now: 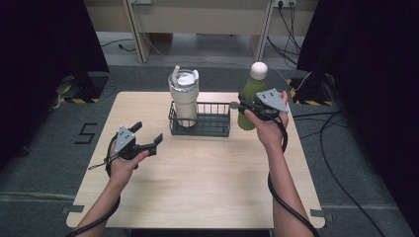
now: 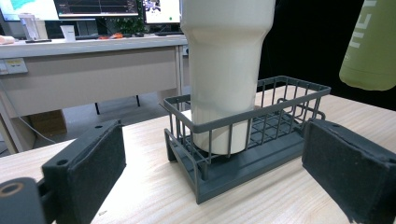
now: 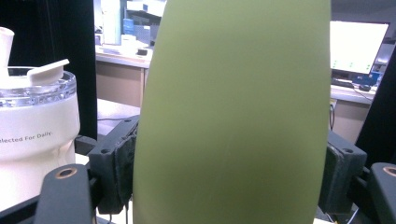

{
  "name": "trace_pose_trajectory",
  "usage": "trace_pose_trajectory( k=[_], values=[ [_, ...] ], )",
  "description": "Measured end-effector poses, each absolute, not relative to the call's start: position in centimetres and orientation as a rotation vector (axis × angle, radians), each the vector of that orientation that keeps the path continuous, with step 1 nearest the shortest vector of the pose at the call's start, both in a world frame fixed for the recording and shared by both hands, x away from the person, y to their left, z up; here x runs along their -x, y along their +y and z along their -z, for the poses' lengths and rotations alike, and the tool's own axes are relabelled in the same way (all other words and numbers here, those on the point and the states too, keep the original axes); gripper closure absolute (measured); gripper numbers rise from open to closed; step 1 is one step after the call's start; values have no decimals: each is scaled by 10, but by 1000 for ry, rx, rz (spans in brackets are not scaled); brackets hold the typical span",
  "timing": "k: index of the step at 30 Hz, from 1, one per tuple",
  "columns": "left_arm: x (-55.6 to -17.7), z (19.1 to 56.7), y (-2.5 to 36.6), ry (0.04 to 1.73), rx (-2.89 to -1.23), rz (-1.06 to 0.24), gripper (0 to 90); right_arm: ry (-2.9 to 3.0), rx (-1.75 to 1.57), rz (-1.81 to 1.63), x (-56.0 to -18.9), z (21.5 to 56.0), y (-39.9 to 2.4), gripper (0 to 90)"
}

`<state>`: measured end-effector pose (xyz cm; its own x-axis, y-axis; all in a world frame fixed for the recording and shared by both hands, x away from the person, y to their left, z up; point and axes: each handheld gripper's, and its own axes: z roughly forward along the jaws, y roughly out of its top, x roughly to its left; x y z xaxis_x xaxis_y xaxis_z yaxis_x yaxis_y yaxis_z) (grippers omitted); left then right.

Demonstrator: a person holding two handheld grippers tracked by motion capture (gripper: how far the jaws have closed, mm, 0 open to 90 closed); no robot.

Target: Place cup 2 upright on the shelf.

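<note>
our right gripper clamps the tall green bottle beside the dark wire basket; left gripper gapes empty; next, probably lower it in.

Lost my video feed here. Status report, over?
Right gripper shut on green bottle, lifted beside the wire basket. Left gripper open, empty, facing basket. White tumbler in basket's left half; right half free.

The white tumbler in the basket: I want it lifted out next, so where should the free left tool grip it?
Probably the tumbler on its wide upper body above the basket rim, approached level from the front-left. The basket wires fence the narrow base, and the green bottle crowds its right.
</note>
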<state>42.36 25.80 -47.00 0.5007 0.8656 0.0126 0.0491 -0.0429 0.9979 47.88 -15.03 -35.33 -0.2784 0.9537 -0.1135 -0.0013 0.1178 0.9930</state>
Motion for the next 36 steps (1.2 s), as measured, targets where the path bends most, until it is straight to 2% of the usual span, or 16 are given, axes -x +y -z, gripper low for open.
trace_pose_trajectory(
  k=[36],
  values=[
    [-424,469,262,849,-1462,-808,57,1478,-976,-1329,-493,341,-130,236]
  ],
)
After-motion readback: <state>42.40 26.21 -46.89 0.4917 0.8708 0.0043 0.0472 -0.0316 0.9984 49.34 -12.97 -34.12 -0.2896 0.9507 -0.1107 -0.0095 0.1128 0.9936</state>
